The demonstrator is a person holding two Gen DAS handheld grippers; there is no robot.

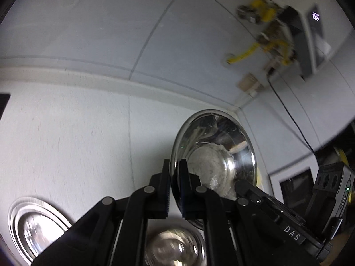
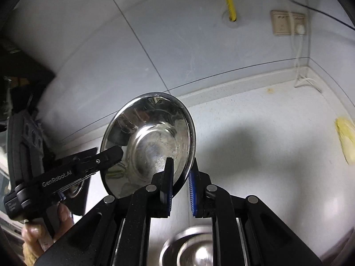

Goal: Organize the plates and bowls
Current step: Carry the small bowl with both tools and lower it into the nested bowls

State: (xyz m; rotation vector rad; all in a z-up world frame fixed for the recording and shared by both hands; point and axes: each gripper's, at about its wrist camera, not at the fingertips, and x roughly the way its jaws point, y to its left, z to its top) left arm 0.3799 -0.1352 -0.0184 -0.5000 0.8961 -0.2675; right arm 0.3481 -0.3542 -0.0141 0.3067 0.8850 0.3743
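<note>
Crowding the scene from 1 o'clock in the left wrist view are a yellow hose (image 1: 244, 54), a wall socket (image 1: 250, 83) and a black cable (image 1: 290, 115). Below, a steel plate (image 1: 33, 228) at 7 o'clock and a second bowl (image 1: 175, 246) at 6 o'clock rest on the white counter (image 1: 66, 133). The steel bowl (image 1: 213, 153) is held aloft on edge, its hollow facing the cameras. The left gripper (image 1: 175, 177) is clamped on its rim; the right gripper (image 2: 180, 177) pinches the opposite rim.
</note>
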